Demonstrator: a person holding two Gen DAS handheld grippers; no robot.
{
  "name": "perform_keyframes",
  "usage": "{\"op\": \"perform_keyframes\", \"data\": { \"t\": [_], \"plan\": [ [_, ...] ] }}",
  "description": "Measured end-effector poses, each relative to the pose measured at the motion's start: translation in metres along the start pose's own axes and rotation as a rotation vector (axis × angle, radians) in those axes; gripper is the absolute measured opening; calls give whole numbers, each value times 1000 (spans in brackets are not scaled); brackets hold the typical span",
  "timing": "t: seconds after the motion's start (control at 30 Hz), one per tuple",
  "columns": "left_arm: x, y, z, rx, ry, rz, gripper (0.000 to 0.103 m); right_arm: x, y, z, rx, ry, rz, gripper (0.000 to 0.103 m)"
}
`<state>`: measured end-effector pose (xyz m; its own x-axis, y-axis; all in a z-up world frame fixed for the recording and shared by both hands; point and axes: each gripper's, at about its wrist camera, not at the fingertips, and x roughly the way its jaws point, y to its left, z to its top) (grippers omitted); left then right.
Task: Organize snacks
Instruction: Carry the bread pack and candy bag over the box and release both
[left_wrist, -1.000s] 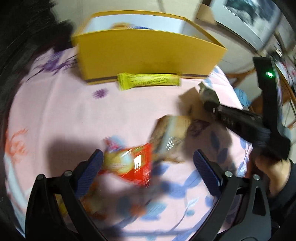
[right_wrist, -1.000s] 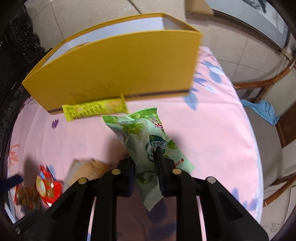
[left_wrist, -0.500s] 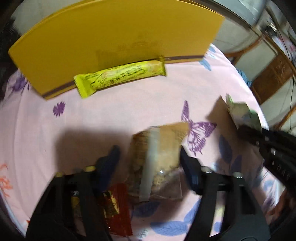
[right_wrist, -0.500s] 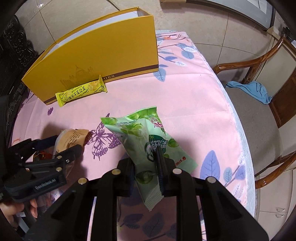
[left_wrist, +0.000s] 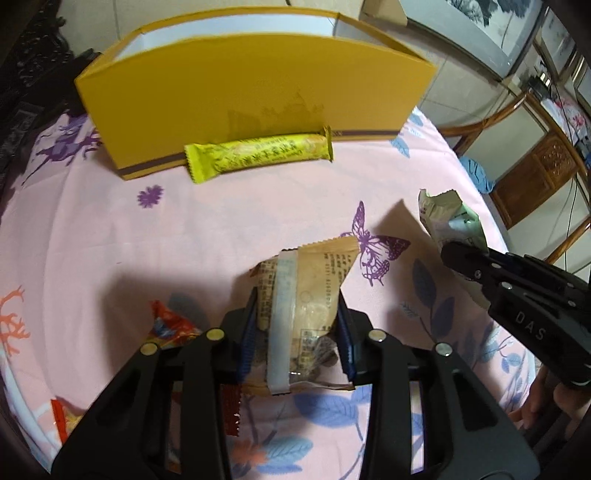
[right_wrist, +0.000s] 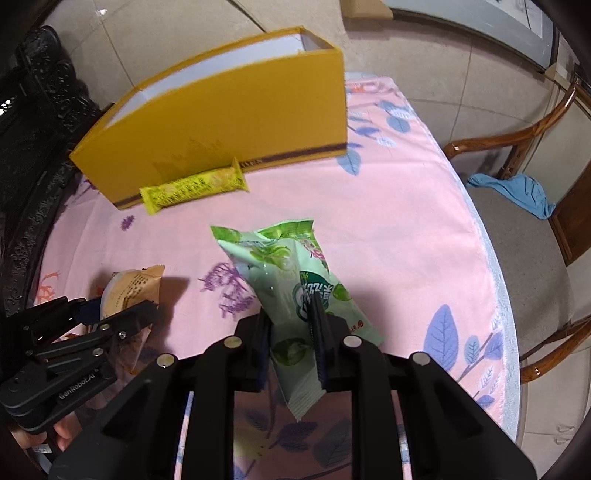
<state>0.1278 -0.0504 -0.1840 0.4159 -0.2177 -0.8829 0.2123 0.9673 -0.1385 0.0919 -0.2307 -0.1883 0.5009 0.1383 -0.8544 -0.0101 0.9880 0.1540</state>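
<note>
Left tongs (left_wrist: 297, 328) closing on a tan snack packet (left_wrist: 303, 306), packet between the blue pads, both pads touching its sides. Packet lies on the worktop (left_wrist: 221, 229), top corner pointing away from the tongs, back side up: pale seam strip down the middle, small printed text, clear lower part showing brownish contents. In the right wrist view the same packet (right_wrist: 131, 291) sits at the left, in the tips of the left tongs (right_wrist: 110, 314).

Right tongs (right_wrist: 291, 325) clamped tight on a green snack bag (right_wrist: 291, 288), held at its lower half, top end sticking forward and raised off the worktop. Bag is light green with leaf or fruit pictures, round dark-green logo, crimped ends. From the left wrist view only its pale back (left_wrist: 448, 221) shows, above the right tongs (left_wrist: 458, 254).

Yellow bar packet (left_wrist: 258, 153) lies flat against the front wall of the yellow box (left_wrist: 251, 99), well ahead of both tongs. Box open at top, white inside. Red wrapper (left_wrist: 171, 325) just left of the left tongs, partly hidden. Worktop cover is pink with purple butterflies and blue leaves.
</note>
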Motion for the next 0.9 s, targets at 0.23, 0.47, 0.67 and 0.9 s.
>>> {"op": "perform_keyframes", "data": {
  "t": [0.23, 0.47, 0.67, 0.9],
  "plan": [
    [-23, 9, 1, -28, -37, 10, 36, -21, 20, 4, -80, -68, 24, 17],
    [-44, 17, 11, -50, -78, 26, 36, -33, 26, 9, -87, -96, 38, 17],
    [-62, 21, 28, -79, -123, 40, 36, -46, 36, 24, -123, -139, 56, 16],
    [-84, 26, 56, -101, -189, 44, 36, -67, 54, 57, -156, -225, 93, 15]
  ]
}}
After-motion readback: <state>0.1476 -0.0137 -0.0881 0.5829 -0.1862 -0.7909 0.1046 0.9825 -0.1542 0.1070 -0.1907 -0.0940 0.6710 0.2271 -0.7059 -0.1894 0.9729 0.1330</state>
